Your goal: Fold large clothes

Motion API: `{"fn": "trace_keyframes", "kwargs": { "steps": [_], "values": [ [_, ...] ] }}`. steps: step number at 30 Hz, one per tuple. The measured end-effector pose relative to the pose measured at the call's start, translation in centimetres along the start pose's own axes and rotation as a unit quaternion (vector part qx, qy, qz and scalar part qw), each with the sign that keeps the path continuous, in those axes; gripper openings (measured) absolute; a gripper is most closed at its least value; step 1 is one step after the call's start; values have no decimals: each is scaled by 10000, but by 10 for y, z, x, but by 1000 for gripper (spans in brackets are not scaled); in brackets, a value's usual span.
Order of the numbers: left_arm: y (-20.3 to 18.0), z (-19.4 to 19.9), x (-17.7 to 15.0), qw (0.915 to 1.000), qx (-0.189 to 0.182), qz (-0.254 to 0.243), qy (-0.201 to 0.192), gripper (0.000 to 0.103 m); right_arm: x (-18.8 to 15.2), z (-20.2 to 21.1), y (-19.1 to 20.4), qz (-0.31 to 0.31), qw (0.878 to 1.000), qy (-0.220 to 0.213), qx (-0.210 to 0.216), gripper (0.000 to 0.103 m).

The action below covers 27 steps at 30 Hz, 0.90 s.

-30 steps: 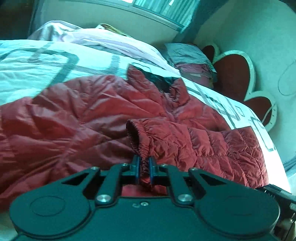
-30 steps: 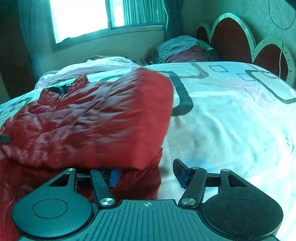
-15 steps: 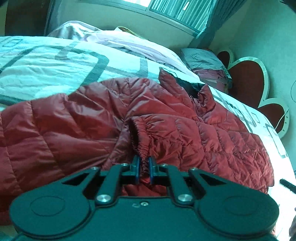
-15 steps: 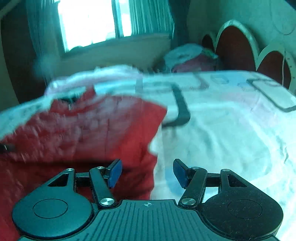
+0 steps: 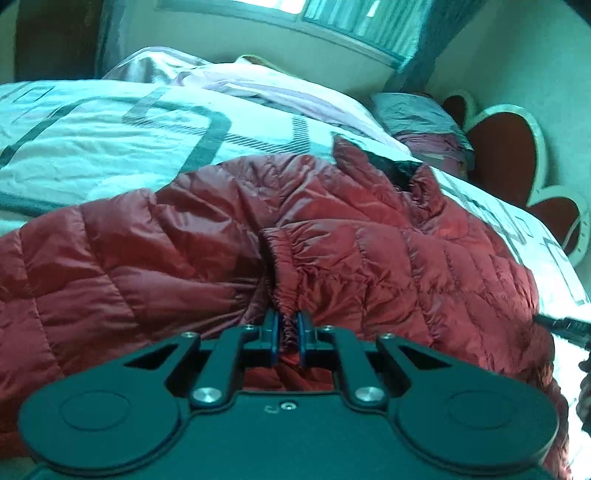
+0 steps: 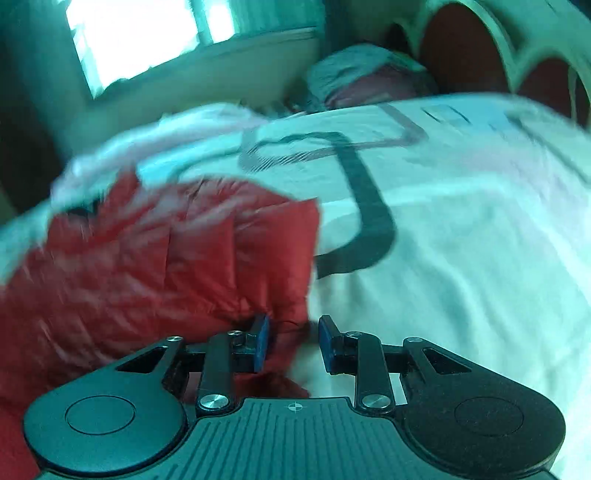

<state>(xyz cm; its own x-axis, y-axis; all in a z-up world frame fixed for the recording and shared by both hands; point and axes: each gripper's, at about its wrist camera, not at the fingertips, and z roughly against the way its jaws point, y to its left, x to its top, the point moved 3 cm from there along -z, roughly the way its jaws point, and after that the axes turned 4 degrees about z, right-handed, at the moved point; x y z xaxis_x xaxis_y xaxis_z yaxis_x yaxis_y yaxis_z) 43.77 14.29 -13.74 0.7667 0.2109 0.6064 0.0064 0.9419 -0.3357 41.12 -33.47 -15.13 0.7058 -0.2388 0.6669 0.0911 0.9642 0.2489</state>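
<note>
Between left gripper (image 5: 287,334) fingers (image 5: 272,332): jacket cuff (image 5: 284,280), pinched.

From the left wrist we look down at a slant over our left claw (image 5: 287,334), close above the quilted dark-red puffer jacket (image 5: 184,254), facing the far window (image 5: 354,26) and scalloped brown-and-white headboard (image 5: 517,155). From the right wrist, blurred, we look likewise over our right claw (image 6: 293,341) from the jacket's right edge. Both views share jacket, white patterned bedspread (image 5: 92,140), pillow, window and headboard.
</note>
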Motion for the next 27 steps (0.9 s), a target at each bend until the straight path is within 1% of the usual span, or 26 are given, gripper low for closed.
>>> {"fn": "trace_keyframes", "kwargs": {
  "steps": [2,3,4,5,6,8,10,11,12,13,14,15,16,17,19,21,23,25,26,27],
  "values": [
    [0,2,1,10000,-29,-8,-77,18,5,14,-14,-286,9993,-222,60,28],
    [0,4,3,9999,-45,-36,-152,24,9,16,-19,-434,9988,-225,82,33],
    [0,4,5,9998,-57,-54,-201,25,12,15,-25,-582,9980,-210,146,59],
    [-1,3,7,9997,-55,-57,-215,27,16,13,-31,-718,9968,-238,246,71],
    [-2,0,11,9997,-61,-53,-214,30,21,9,-35,-818,9957,-235,360,76],
    [-3,-7,18,9998,-57,-68,-200,31,30,-3,-41,-1131,9911,-185,682,76],
    [-3,-15,25,9999,-36,-26,-146,30,40,-18,-49,-1446,9843,-121,1004,75],
    [-2,-18,28,9999,-67,48,-110,30,45,-29,-51,-1554,9818,-62,1093,74],
    [0,-22,30,9998,-134,119,-69,30,47,-37,-54,-1620,9801,20,1148,65],
    [0,-24,30,9997,-171,148,-32,26,49,-46,-54,-1676,9780,127,1234,49],
    [0,-26,30,9997,-200,142,20,22,50,-54,-54,-1708,9761,241,1325,41],
    [0,-27,28,9997,-219,115,29,9,51,-59,-51,-1658,9759,300,1384,24],
    [-1,-23,27,9995,-287,120,-57,5,54,-60,-47,-1500,9793,266,1335,17],
    [-2,-17,26,9990,-381,153,-200,5,58,-56,-41,-1237,9843,180,1244,17],
    [-4,4,20,9969,-460,150,-624,5,65,-40,-22,-604,9914,-154,1154,16],
    [-4,21,5,9957,-333,125,-861,5,71,-33,-2,-40,9932,-350,1114,16],
    [1,27,-14,9961,-172,155,-857,5,72,-43,13,400,9934,-263,1042,16],
    [10,24,-27,9975,-76,289,-644,5,66,-62,21,712,9939,136,834,17],
    [13,26,-31,9975,-114,310,-617,5,63,-65,20,688,9941,221,808,17],
    [14,28,-33,9975,-122,291,-632,12,63,-59,16,571,9951,138,797,22]
  ]
}}
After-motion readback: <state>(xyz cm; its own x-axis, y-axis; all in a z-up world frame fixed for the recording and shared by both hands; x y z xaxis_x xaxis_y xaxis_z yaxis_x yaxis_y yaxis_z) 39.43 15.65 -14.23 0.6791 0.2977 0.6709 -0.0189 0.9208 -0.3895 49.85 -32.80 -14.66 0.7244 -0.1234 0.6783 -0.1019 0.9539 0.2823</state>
